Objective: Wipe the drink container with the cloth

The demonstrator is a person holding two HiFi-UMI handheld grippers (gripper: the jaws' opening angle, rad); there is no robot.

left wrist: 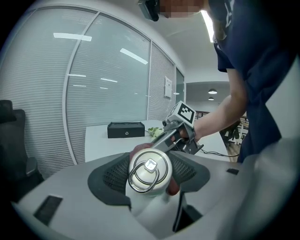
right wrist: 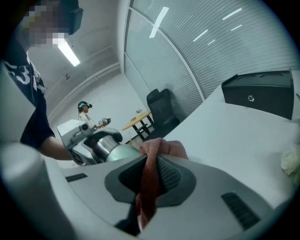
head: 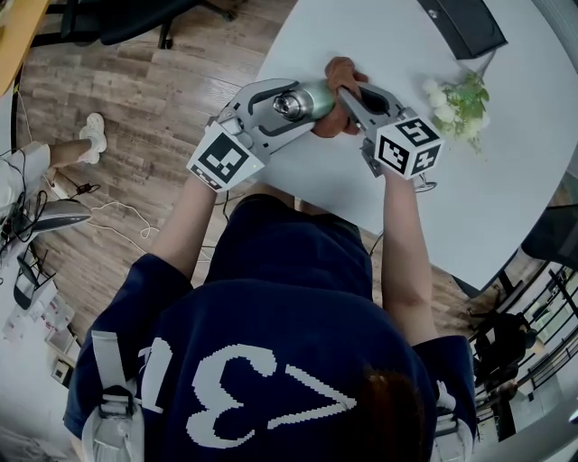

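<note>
A silver metal drink container point(head: 302, 101) lies on its side in the air above the near edge of the white table point(head: 506, 198). My left gripper point(head: 291, 106) is shut on it. In the left gripper view its lid with a ring point(left wrist: 149, 171) faces the camera between the pads. My right gripper point(head: 348, 95) is shut on a reddish cloth point(head: 341, 77), which is pressed against the container's far end. In the right gripper view the cloth point(right wrist: 152, 173) hangs between the jaws, with the container point(right wrist: 115, 150) just beyond it.
A black box point(head: 462, 25) sits at the far side of the table. A bunch of white flowers point(head: 461, 104) lies right of my right gripper. Wooden floor, cables and a chair base are to the left. A person point(right wrist: 86, 115) stands far off.
</note>
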